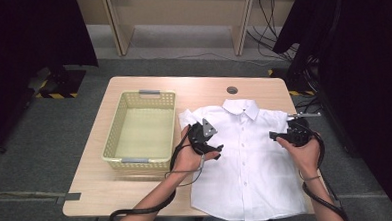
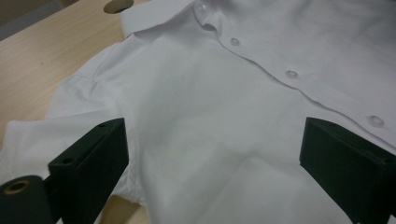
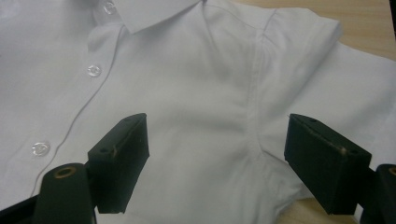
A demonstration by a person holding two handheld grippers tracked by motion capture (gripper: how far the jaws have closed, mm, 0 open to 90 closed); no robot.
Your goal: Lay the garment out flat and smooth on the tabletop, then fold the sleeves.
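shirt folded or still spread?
Spread: the white shirt lies flat, buttoned front up, collar, both sleeves and hem laid out on the table.

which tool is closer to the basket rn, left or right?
Left. The left tool hovers over the white shirt at its sleeve nearest the basket, just off the basket's near corner. The right tool is over the shirt's far side, opposite the basket.

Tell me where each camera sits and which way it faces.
High view: above the person's side, looking forward and down on the wooden table, yellow plastic basket and white short-sleeved button-up shirt; forearms, left tongs, right tongs show.
Left gripper view: rides the left tongs, facing the shirt's collar.
Right gripper view: rides the right tongs, facing a sleeve.
Shared: the shirt.
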